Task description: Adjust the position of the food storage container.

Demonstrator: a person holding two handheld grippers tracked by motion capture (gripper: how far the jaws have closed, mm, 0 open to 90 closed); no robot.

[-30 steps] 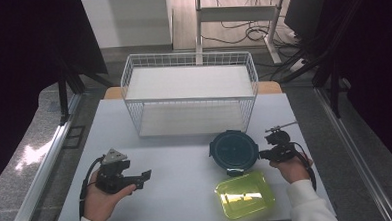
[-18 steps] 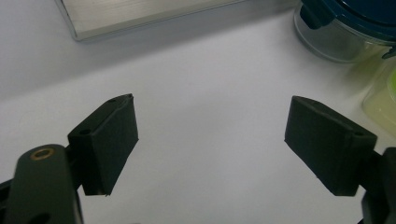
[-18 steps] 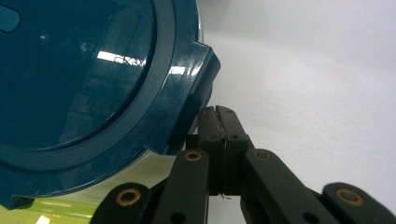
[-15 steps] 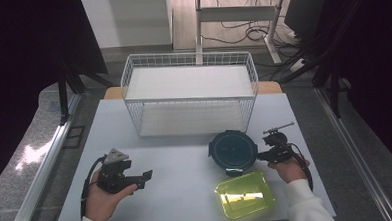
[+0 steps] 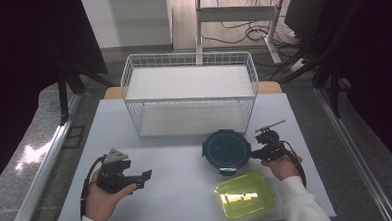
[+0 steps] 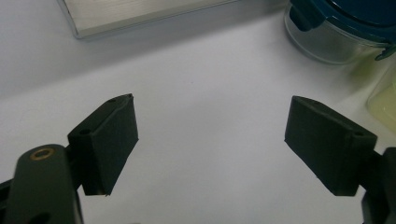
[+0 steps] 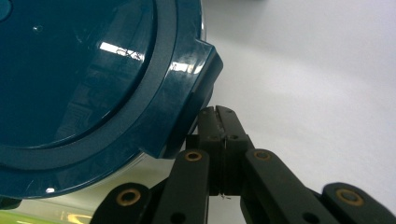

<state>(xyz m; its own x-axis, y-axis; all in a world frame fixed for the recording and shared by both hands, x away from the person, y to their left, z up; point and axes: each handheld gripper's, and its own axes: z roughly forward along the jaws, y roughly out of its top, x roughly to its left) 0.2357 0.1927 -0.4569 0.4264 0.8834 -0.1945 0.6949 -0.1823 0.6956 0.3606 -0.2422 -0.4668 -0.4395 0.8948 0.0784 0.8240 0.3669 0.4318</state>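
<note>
The round glass container with the dark teal lid sits on the white desk just in front of the wire basket, and its lid is on. The right gripper is at the container's right edge with its jaws pressed flat together, empty, their tips against or just under one of the lid's locking tabs; whether they actually touch it I cannot tell. My reading is that the work in hand is unlatching this lid, and that it has barely begun: at least one tab is apparently down, the lid has not lifted, and prying the tabs and taking the lid off are left. The yellow-green container lies in front of the round one, near the right hand, untouched. The left gripper rests well to the left of the round container, jaws spread wide over bare desk, holding nothing. The high view gives the whole layout and both hands, but the contact at the tab is too small to judge there. The right gripper view shows that tab and the closed jaws up close, though none of the basket. The left gripper view shows the round container's clear glass wall under the lid, and a corner of the yellow-green one.
</note>
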